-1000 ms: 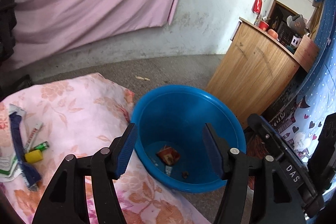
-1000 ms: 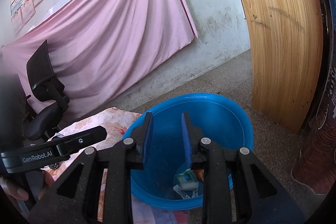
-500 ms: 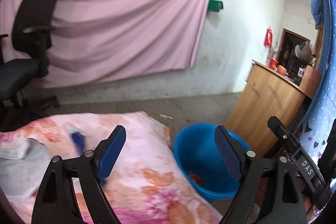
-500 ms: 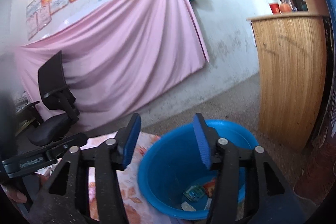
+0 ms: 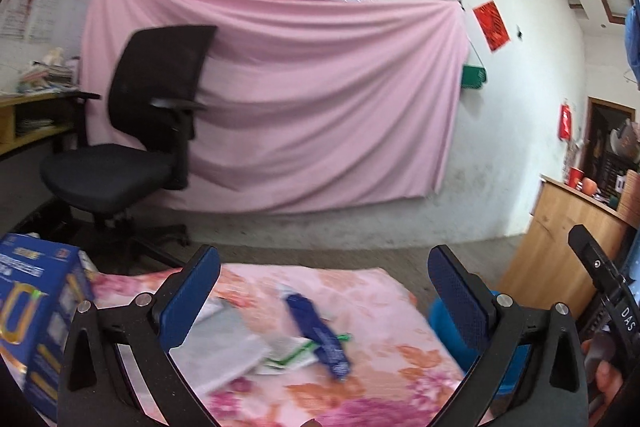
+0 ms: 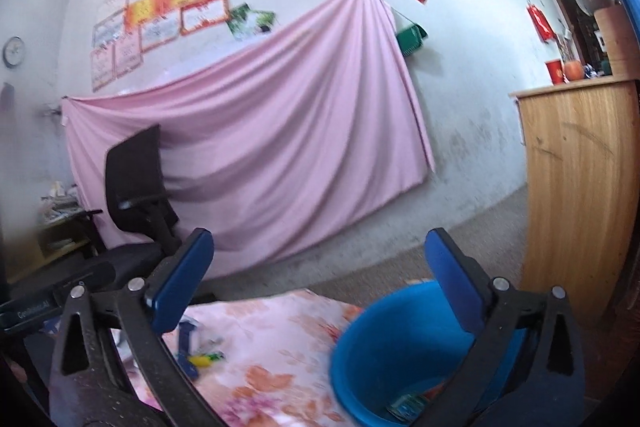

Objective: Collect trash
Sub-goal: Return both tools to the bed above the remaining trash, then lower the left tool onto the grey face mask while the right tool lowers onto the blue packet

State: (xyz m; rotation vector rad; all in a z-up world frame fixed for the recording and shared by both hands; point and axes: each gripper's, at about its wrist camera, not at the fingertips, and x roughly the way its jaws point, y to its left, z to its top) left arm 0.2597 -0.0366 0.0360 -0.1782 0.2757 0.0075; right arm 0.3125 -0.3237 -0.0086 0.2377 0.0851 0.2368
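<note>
Both handheld grippers, jaws spread wide and empty.

Left gripper (image 5: 324, 291): black frame, blue pads; jaws have just been opening and now stand far apart with nothing between them, pointing slightly downward. Left finger pad (image 5: 190, 297) and right pad (image 5: 460, 301) both bare. A hand (image 5: 604, 375) shows at the lower right edge of the left wrist view, fingers curled on a black handle; the view is blurred there. Right gripper (image 6: 320, 279): same build, jaws likewise just opened to full spread, nothing pinched, pointing about level. Its blue pads (image 6: 180, 281) are bare on both sides.
</note>
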